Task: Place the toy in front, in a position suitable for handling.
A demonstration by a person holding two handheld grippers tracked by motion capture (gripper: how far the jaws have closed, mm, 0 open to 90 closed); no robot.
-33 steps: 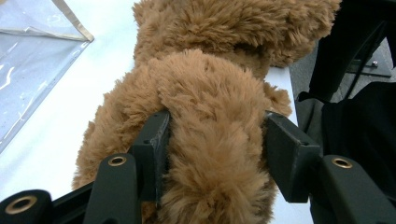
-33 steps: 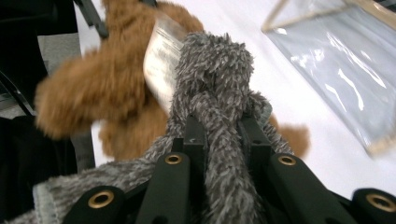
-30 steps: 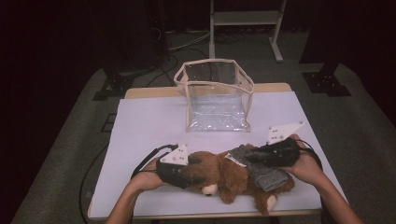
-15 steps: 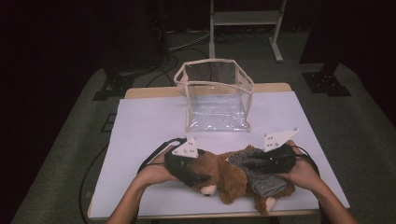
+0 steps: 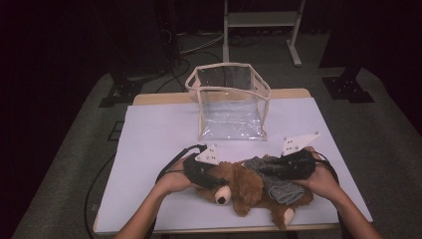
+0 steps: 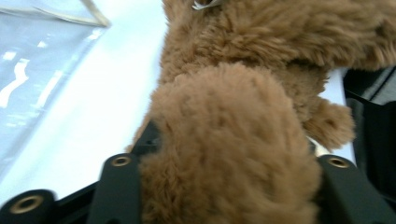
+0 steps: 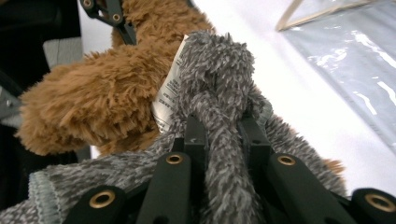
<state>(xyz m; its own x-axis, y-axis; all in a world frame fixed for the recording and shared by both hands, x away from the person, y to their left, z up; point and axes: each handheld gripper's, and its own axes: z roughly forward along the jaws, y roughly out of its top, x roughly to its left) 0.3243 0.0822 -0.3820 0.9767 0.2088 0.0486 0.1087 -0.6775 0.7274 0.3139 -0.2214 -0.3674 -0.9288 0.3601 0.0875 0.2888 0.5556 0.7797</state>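
Across the white surface [image 5: 159,129], at its far middle: a clear, cream-edged bag [image 5: 231,109], upright, mouth open upward, seemingly with nothing inside. Toward the near edge, well apart from that bag: a brown plush dog [image 5: 246,181], lying down, snout toward the person, hemmed in by a hand from either side. Wrapped about its right-hand half: a grey fuzzy garment [image 5: 278,188], bunched and partly loose. In the right gripper view, a white label [image 7: 169,95] tucked between grey and brown pile.

Left gripper [image 5: 219,180]: jaws just closed in, now pressing a round brown lump of the plush dog [image 6: 233,149] between them. Head or limb, cannot tell which. Right gripper [image 5: 263,169]: jaws clamped tight on a twisted strand of the grey fuzzy garment [image 7: 219,102], nothing else between.

Judged from this: both grips taken, little beyond that done. Dog resting on the surface, not lifted. Garment neither fully on nor fully off. Bag unfilled. Left to do, probably: pull cloth and dog apart, or settle the cloth in place, then carry the dog across and lower it into the bag.
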